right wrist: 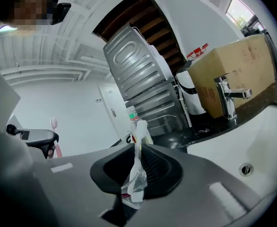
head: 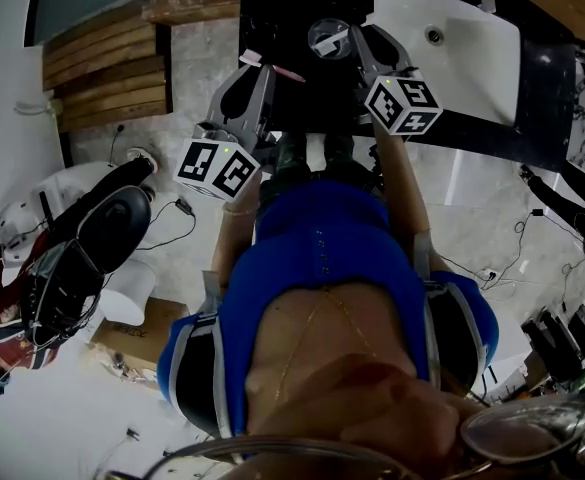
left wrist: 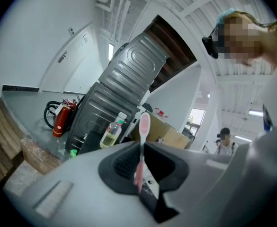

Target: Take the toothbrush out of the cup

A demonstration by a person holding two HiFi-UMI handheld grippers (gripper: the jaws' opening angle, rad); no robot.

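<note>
My left gripper (head: 261,64) is shut on a pink toothbrush (head: 275,67), held clear of the cup above the black counter (head: 282,8). In the left gripper view the pink toothbrush (left wrist: 141,150) stands upright between the jaws of the left gripper (left wrist: 139,169), head up. The right gripper (head: 350,36) pinches the wall of a clear plastic cup (head: 328,38) just right of the brush. The right gripper view has the cup (right wrist: 135,176) squeezed between the jaws of the right gripper (right wrist: 136,167). The toothbrush (right wrist: 54,122) shows there at far left.
A white sink basin (head: 457,38) with a chrome faucet (right wrist: 228,98) lies to the right. Behind stand a cardboard box (right wrist: 233,67), a ribbed metal appliance (left wrist: 124,84), a plastic bottle (left wrist: 111,134) and a red fire extinguisher (left wrist: 60,119). Another person (left wrist: 223,141) stands far off.
</note>
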